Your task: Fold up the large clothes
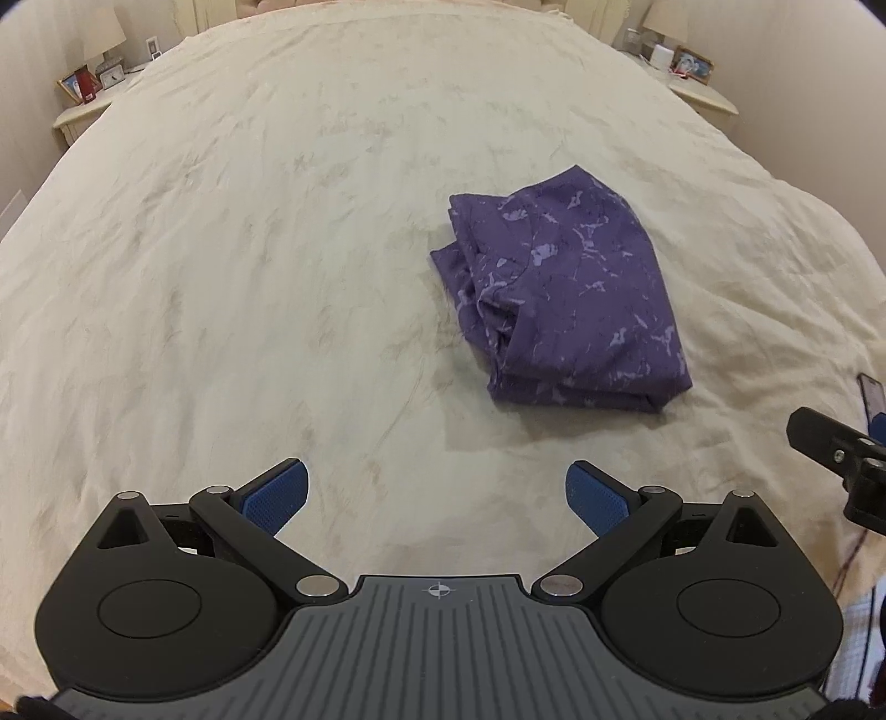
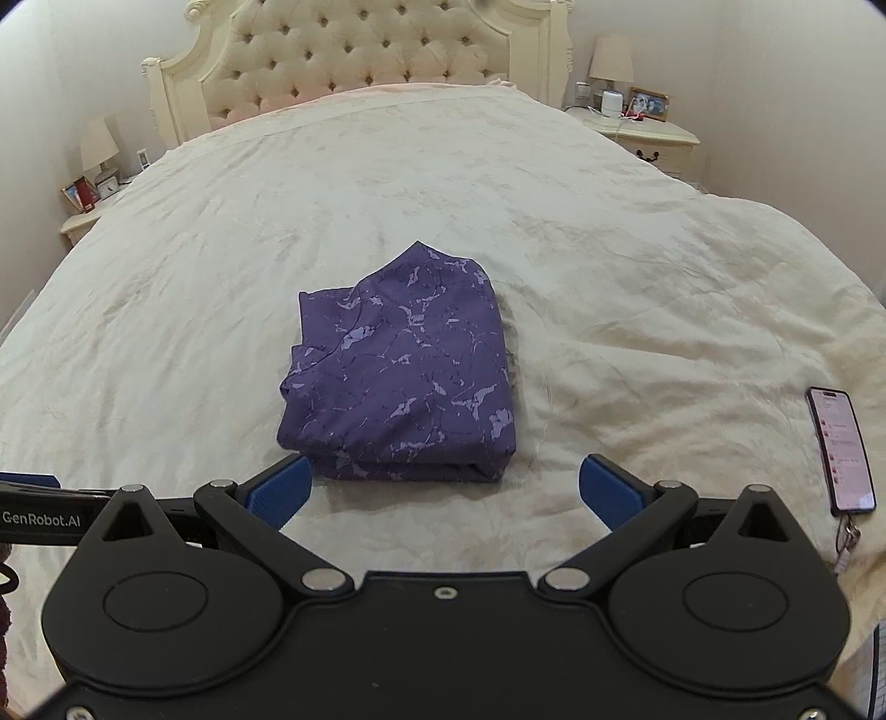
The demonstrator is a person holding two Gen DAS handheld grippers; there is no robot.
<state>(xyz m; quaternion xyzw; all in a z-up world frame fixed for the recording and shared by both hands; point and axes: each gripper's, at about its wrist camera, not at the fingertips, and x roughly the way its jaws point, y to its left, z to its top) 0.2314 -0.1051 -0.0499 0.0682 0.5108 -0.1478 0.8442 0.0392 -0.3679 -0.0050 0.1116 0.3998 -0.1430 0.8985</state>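
On the cream bedspread [image 2: 637,266] of a wide bed lies the purple garment [image 2: 404,376], folded into a thick, roughly square bundle with several layers stacked at its near edge. Its cloth is dark violet with a paler, marble-like splash print, and a curved seam shows on the top layer toward the left. It sits near the foot half of the bed, a little right of centre in the left wrist view [image 1: 559,293], where the loose folds along its left side bunch up and gape.

Both grippers hang over the bedspread, holding nothing. The left gripper [image 1: 437,493] has its blue-padded jaws spread wide, well short of the garment. The right gripper [image 2: 446,487] is equally wide apart, its left pad just at the bundle's near corner; contact cannot be told.

Only the right wrist view shows the tufted headboard [image 2: 376,50] and the whole smartphone [image 2: 841,448], screen lit, lying on the bedspread right of the garment. Each view catches a piece of the other tool at its edge, and both show bedside tables with lamps
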